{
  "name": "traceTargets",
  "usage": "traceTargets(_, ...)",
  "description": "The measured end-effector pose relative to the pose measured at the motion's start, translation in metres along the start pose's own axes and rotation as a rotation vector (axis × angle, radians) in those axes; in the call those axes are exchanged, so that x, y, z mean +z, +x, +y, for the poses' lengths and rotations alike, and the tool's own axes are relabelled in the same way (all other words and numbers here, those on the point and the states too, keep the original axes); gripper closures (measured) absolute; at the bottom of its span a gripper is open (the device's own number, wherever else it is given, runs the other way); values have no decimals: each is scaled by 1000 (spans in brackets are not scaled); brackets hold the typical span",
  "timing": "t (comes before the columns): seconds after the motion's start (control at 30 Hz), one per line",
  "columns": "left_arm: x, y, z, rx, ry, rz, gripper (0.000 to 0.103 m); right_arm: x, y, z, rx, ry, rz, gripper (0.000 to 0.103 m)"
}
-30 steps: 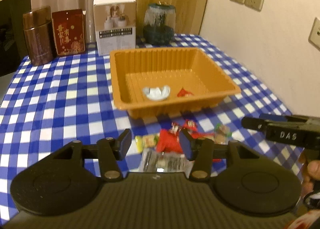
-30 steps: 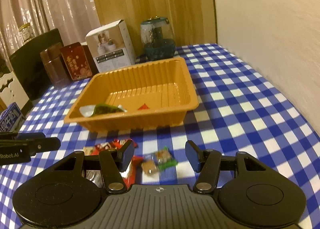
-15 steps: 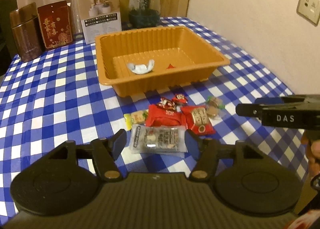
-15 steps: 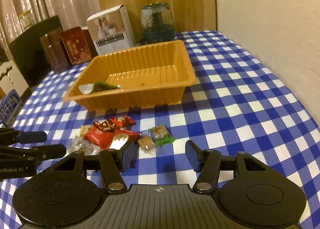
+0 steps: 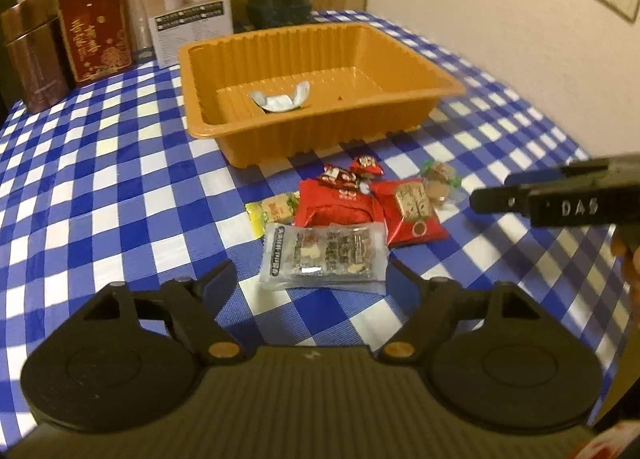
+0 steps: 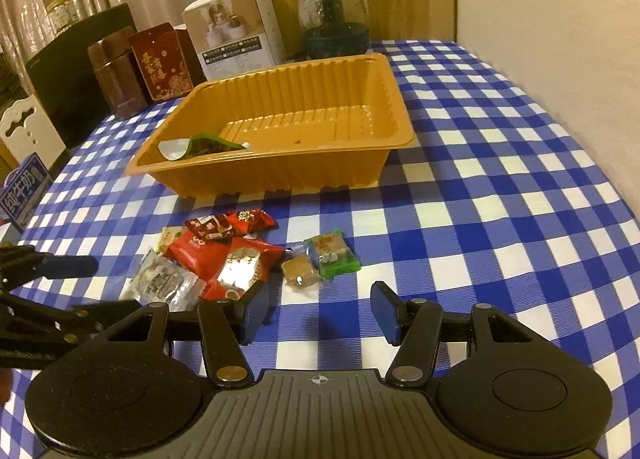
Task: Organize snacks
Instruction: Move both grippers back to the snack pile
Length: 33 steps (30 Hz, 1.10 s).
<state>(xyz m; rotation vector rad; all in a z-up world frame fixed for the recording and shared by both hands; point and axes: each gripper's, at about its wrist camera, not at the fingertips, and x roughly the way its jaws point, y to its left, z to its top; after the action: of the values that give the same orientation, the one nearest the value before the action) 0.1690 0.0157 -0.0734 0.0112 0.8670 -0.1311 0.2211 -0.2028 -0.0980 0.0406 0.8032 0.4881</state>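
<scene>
Orange tray (image 5: 224,127) with white wrapper (image 5: 280,98)

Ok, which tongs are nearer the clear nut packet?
Left. The left tongs sit open right behind the clear nut packet, framing it. The right tongs are open further right, behind the small brown candy.

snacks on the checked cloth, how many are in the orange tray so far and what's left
Early stage. Done: the orange tray holds one white and green packet and a small red bit, too small to identify. In hand: nothing; the left hand-held gripper and the right hand-held gripper are both open. Left: the whole pile in front of the tray, including the clear nut pack, red packets and green-wrapped candy.
</scene>
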Motion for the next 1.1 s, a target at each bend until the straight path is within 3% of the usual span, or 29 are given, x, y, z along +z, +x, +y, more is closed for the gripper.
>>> traceTargets(0.27, 1, 14, 3, -43, 60, 7, 18, 1, 5, 4, 6, -5, 5, 46)
traceTargets(0.37, 6, 20, 14, -80, -46, 21, 17, 1, 6, 6, 0, -9, 3, 46)
traceTargets(0.47, 8, 22, 12, -69, -65, 10, 10, 3, 6, 4, -6, 15, -8, 46)
traceTargets(0.87, 12, 45, -3, -32, -29, 52, 11, 4, 7, 4, -14, 31, -4, 46)
traceTargets(1.1, 13, 49, -4, -35, -33, 59, 17, 3, 9, 12, 15, 26, 2, 46)
